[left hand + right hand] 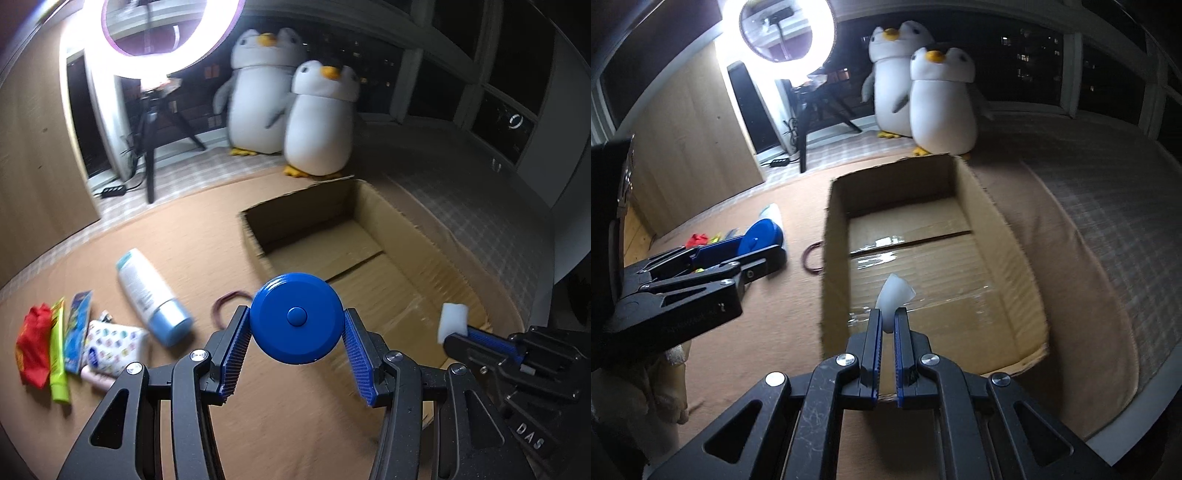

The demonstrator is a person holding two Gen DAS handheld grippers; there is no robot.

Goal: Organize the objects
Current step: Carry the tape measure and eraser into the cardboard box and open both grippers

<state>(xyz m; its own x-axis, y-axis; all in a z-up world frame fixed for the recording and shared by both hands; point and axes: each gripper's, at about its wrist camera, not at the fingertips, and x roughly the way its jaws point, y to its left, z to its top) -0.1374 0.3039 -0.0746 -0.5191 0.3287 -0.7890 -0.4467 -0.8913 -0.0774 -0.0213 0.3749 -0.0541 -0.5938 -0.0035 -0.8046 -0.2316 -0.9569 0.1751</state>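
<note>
Left gripper (297, 325): raised above the brown surface (184, 229), pointing toward the cardboard box (424, 229); its blue-padded fingers (236, 354) are spread wide and clamped on a round blue tape measure (297, 317), one pad on each side of the disc.
Right gripper (887, 321): held over the near edge of the box, pointing into it; its fingers (874, 350) are nearly together, pinching a small white foam block (894, 295) that sticks out past the tips.
Foam block position: above the box floor, near the front wall, not touching the cardboard.
Box: open-topped, its flaps folded flat inside and taped along the seam; nothing lies on its floor. Its left wall runs just beside a dark hair tie (225, 306) on the surface.
Remaining objects: a white bottle with a pale blue cap (153, 295) lies on its side left of the box; farther left, close together, a red packet (33, 343), a yellow-green tube (59, 354), a blue packet (77, 332) and a patterned pouch (114, 347).
Open room: bare surface between the bottle and the box's left wall.
Background: two plush penguins (291, 107) beyond the box's far wall; a ring light (162, 37) on a tripod to their left.
</note>
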